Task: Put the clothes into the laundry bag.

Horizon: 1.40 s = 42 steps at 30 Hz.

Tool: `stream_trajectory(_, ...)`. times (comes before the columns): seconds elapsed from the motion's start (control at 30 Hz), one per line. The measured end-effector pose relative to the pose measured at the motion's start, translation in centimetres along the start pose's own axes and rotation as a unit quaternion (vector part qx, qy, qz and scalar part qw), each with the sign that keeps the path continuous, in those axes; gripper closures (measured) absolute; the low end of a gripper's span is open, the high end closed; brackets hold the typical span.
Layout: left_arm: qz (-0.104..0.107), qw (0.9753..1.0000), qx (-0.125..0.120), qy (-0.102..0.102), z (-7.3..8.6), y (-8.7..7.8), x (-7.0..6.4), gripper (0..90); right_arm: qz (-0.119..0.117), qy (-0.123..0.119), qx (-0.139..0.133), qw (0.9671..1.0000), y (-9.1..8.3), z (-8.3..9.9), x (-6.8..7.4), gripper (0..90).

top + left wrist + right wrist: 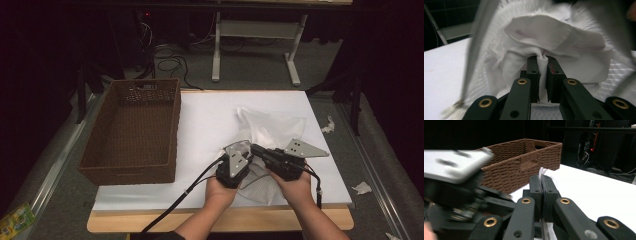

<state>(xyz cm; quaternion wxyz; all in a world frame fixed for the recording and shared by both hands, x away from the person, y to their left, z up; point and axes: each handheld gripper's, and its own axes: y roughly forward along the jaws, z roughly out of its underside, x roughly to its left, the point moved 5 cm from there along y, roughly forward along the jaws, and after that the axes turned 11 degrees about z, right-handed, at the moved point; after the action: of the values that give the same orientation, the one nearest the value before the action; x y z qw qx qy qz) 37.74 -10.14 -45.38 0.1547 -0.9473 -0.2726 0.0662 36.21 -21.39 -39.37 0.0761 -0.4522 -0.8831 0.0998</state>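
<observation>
A crumpled white cloth [272, 127] lies on the white table cover, partly inside a white mesh bag [257, 187] near the front edge. My left gripper [244, 152] is shut on a fold of the cloth [549, 35], with the bag's mesh [621, 72] around it. Right beside it, my right gripper [257, 149] points left and is shut on a thin edge of the mesh bag [542, 171]. In the right gripper view the left gripper [454, 185] looms blurred at the left. The two grippers nearly touch.
A brown wicker basket [127, 175] stands open at the table's left, also seen behind the right jaws [524, 162]. Paper scraps [362, 188] lie on the floor at the right. A white table frame [255, 30] and cables are beyond the far edge.
</observation>
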Motion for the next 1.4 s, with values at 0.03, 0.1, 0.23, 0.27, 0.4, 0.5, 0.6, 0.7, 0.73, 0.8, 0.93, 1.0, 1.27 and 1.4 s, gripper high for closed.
stream_trajectory(0.03,0.002,1.0,0.009,-0.004,0.2,0.8,0.0,82.6,0.0,0.0,0.0,1.0,0.0,0.0,0.0,89.7)
stream_trajectory(0.1,-0.006,0.9999,0.015,-0.003,0.4,2.3,0.5,82.5,0.002,0.003,-0.001,1.0,-0.4,0.1,-0.5,89.7)
stream_trajectory(0.23,-0.017,0.9992,0.035,-0.004,0.8,4.3,1.3,82.4,0.006,0.016,-0.013,0.9998,-1.6,-0.1,-1.4,89.7)
stream_trajectory(0.27,-0.025,0.9988,0.041,-0.007,1.0,5.1,1.8,82.3,0.008,0.02,-0.022,0.9995,-2.2,-0.4,-1.7,89.7)
stream_trajectory(0.4,-0.031,0.998,0.054,-0.012,1.5,5.9,2.2,81.7,0.01,0.017,-0.029,0.9994,-2.8,-0.6,-1.9,89.7)
stream_trajectory(0.5,-0.026,0.9982,0.053,-0.014,1.4,5.6,2.1,80.1,0.012,0.018,-0.023,0.9995,-2.7,-0.4,-1.9,89.7)
stream_trajectory(0.6,-0.017,0.9989,0.043,-0.007,1.0,4.9,1.7,81.0,0.01,0.016,-0.017,0.9997,-2.3,-0.2,-1.8,89.7)
stream_trajectory(0.7,-0.015,0.9991,0.04,-0.007,0.8,5.2,1.4,81.2,0.011,0.013,-0.016,0.9997,-2.2,-0.1,-1.6,89.7)
stream_trajectory(0.73,-0.012,0.9988,0.048,-0.003,1.0,5.8,1.3,81.2,0.011,0.012,-0.016,0.9997,-2.2,-0.2,-1.5,89.7)
stream_trajectory(0.8,-0.009,0.9987,0.047,-0.017,1.4,6.5,1.5,80.4,0.014,0.011,-0.016,0.9997,-2.3,-0.2,-1.6,89.7)
stream_trajectory(0.93,-0.006,0.9984,0.047,-0.031,2.0,7.4,1.8,79.9,0.02,0.012,-0.014,0.9996,-2.4,0.0,-2.0,89.7)
stream_trajectory(1.0,0.0,0.9982,0.039,-0.046,1.9,7.0,1.7,75.5,0.02,0.014,-0.015,0.9996,-2.4,0.1,-2.4,89.7)
stream_trajectory(1.27,0.022,0.9986,0.01,-0.047,1.4,2.7,1.5,59.0,0.027,0.014,-0.009,0.9995,-2.4,0.3,-2.5,89.6)
stream_trajectory(1.4,0.018,0.9986,0.0,-0.05,1.4,-0.2,2.0,54.1,0.028,0.012,-0.006,0.9995,-2.3,0.3,-2.4,89.6)
